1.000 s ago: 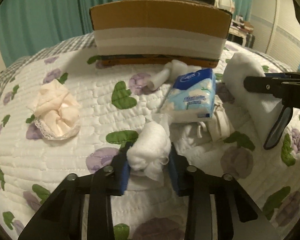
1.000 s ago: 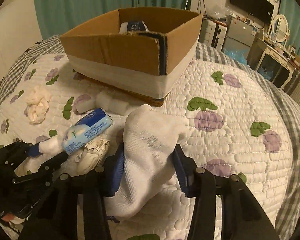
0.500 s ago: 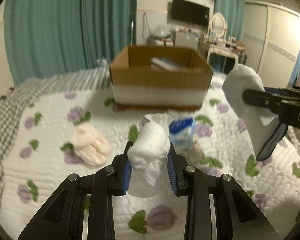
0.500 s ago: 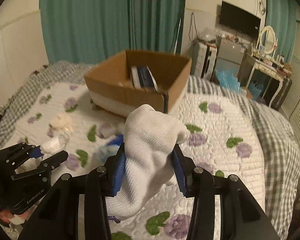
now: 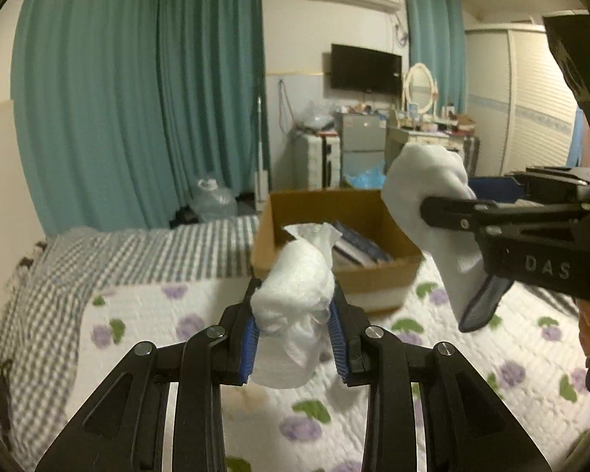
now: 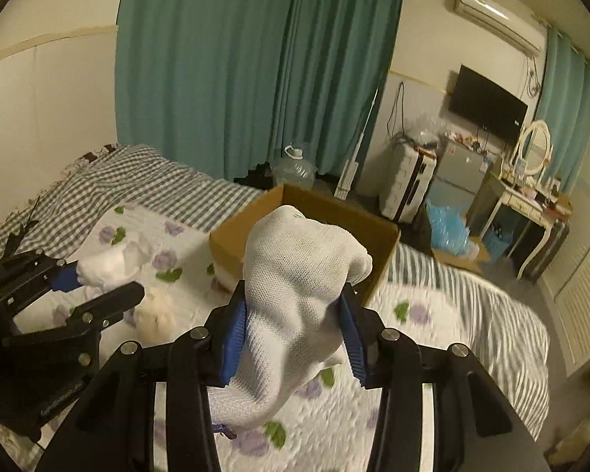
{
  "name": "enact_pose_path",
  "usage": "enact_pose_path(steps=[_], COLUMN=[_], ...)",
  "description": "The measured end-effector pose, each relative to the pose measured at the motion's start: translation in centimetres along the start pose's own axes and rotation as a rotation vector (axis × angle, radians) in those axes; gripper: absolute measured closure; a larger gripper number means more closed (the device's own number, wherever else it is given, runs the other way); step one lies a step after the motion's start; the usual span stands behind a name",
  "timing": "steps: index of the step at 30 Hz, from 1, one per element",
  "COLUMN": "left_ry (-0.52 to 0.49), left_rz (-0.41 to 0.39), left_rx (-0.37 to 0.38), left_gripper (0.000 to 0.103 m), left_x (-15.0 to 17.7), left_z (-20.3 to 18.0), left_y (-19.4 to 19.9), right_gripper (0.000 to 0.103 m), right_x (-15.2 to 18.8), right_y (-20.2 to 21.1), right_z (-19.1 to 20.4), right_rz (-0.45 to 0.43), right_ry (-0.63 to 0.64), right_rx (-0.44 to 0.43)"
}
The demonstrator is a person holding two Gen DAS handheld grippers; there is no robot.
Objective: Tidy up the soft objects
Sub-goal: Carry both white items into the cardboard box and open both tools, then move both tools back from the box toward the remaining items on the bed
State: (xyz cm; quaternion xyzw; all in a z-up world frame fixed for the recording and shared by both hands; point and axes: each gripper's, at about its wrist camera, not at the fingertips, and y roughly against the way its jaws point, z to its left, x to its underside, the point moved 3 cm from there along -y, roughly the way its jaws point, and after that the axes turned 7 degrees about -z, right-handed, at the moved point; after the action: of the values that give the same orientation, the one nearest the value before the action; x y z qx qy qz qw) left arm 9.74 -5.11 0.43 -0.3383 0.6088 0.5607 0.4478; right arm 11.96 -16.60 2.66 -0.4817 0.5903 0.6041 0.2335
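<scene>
My left gripper is shut on a white crumpled soft wad, held in the air above the flowered quilt. My right gripper is shut on a white knit sock, also raised. An open cardboard box stands on the bed ahead of both grippers, with dark flat packs inside. In the right wrist view the box is partly hidden behind the sock, and the left gripper with its wad shows at the left. A cream soft bundle lies on the quilt below it.
The bed has a white quilt with purple flowers over a grey checked sheet. Teal curtains, a water jug, a small fridge and a dressing table stand beyond the bed.
Both grippers have risen higher above the bed with their loads, and the views have tilted up. The box now sits lower and closer under the held items.
</scene>
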Motion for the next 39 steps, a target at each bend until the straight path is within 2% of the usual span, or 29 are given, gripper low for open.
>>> enact_pose_path(steps=[4,12,15,19,20,21,22,23,25,30,33,39], left_ry=[0.003,-0.010,0.005,-0.019,-0.019,-0.019,-0.027,-0.034,-0.069,-0.087,-0.076,-0.060], left_rz=[0.013,0.037,0.060,0.054,0.051,0.053,0.052,0.045,0.044,0.029,-0.002,-0.115], left_rx=[-0.024,0.013,0.030,0.021,0.019,0.013,-0.001,-0.023,-0.061,-0.060,-0.060,-0.051], left_gripper=[0.073,0.072,0.072,0.069,0.067,0.056,0.044,0.041,0.040,0.040,0.040,0.040], left_x=[-1.4,-4.7,-4.9,-4.3,-4.1,-3.8,-3.5,-3.4,-3.2,-3.6,-4.9,-9.2], left_z=[1.0,0.6,0.6,0.4,0.4,0.7,0.8,0.9,1.1,1.5,1.7,2.1], left_y=[-3.1,-11.5,-15.0,-17.7,-18.1,-18.4,-18.8,-19.0,-19.3,-17.6,-15.0,-6.4], right_gripper=[0.060,0.060,0.060,0.059,0.059,0.059,0.053,0.041,0.019,0.016,0.015,0.011], right_x=[-2.4,-4.0,-4.5,-4.4,-4.3,-4.1,-3.9,-3.7,-3.4,-3.7,-4.3,-6.1], right_y=[-2.3,-8.6,-11.6,-15.9,-16.7,-17.5,-18.2,-18.5,-19.1,-17.9,-15.6,-8.6], right_z=[-0.6,-4.1,-6.0,-7.6,-7.7,-7.8,-7.9,-8.1,-8.2,-8.8,-9.1,-8.6], right_rz=[-0.016,-0.012,0.000,0.043,0.050,0.054,0.054,0.052,0.036,-0.036,-0.071,-0.116], right_ry=[-0.032,-0.086,-0.104,-0.098,-0.097,-0.097,-0.101,-0.105,-0.109,-0.134,-0.140,-0.118], right_rx=[-0.015,0.008,0.030,0.048,0.049,0.048,0.047,0.049,0.058,0.075,0.072,0.081])
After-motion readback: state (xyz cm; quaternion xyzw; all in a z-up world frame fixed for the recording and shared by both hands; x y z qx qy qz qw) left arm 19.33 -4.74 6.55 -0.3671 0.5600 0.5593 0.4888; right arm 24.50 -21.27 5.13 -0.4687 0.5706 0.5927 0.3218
